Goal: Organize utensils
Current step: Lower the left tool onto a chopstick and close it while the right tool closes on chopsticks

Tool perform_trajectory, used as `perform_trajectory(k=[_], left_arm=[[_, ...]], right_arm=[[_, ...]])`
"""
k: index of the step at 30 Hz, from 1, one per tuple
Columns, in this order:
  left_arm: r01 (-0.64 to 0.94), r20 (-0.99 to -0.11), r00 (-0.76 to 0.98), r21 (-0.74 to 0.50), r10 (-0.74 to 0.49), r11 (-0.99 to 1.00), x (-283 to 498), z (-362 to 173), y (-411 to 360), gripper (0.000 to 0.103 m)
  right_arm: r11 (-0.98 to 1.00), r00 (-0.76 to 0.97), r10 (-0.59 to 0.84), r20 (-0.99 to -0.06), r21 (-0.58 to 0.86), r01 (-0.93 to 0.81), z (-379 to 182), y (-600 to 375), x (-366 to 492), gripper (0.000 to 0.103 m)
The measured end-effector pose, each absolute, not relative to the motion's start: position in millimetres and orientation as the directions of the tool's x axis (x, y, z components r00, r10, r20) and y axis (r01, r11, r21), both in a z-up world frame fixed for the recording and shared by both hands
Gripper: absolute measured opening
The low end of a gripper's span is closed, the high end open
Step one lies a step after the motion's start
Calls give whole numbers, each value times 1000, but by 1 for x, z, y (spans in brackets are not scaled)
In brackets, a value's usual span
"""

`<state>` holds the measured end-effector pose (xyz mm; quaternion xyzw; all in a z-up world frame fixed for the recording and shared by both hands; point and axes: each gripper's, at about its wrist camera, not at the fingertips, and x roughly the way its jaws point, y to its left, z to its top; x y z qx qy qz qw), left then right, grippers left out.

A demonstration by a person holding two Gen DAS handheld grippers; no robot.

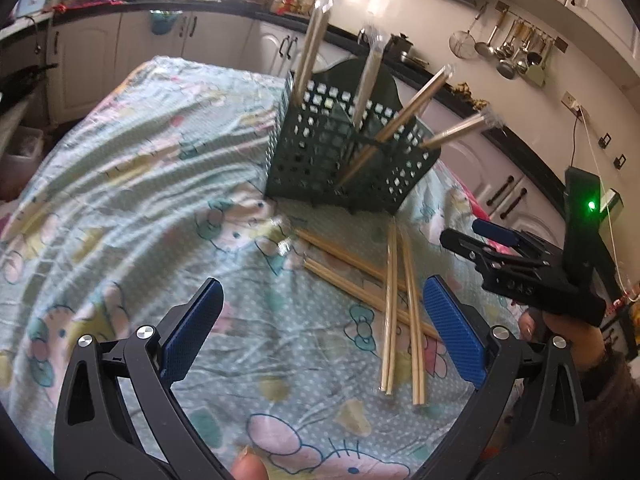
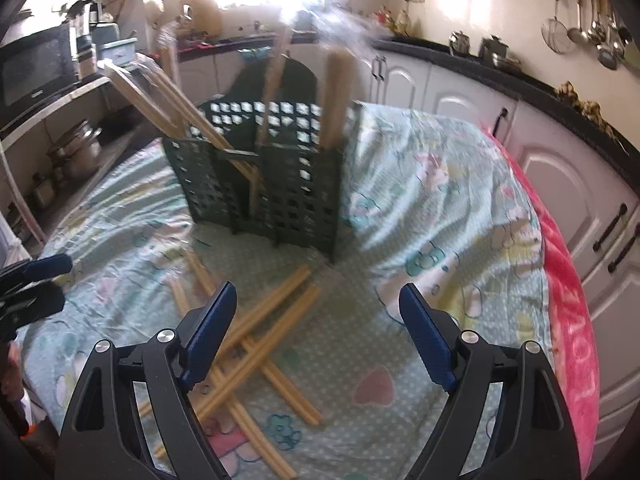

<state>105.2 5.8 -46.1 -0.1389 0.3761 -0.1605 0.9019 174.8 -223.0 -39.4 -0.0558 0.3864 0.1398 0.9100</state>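
Observation:
A dark green perforated utensil basket stands on the cloth-covered table; it also shows in the right wrist view. Several wrapped chopstick pairs lean inside it. Several loose chopstick pairs lie crossed on the cloth in front of it, and they show in the right wrist view. My left gripper is open and empty above the cloth, left of the loose chopsticks. My right gripper is open and empty, hovering over the loose pile; it also shows in the left wrist view.
The table carries a pale cartoon-print cloth with a pink edge on the right. White kitchen cabinets and a dark counter surround it. Ladles hang on the wall. A microwave sits at the left.

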Motion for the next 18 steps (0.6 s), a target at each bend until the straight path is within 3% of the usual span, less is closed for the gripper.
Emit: perform_trajectory(k=[8,18], left_arm=[[182,-654,618,-421,-437,888,109,-64,1,89],[158,-642,551,-547,-533,822,122,-80,-2,63]], right_arm=[[959,614,232,-754,71,-275,-54,-235,186,63],[948,547,286,-787,150,-280,-70,-227,199,44]])
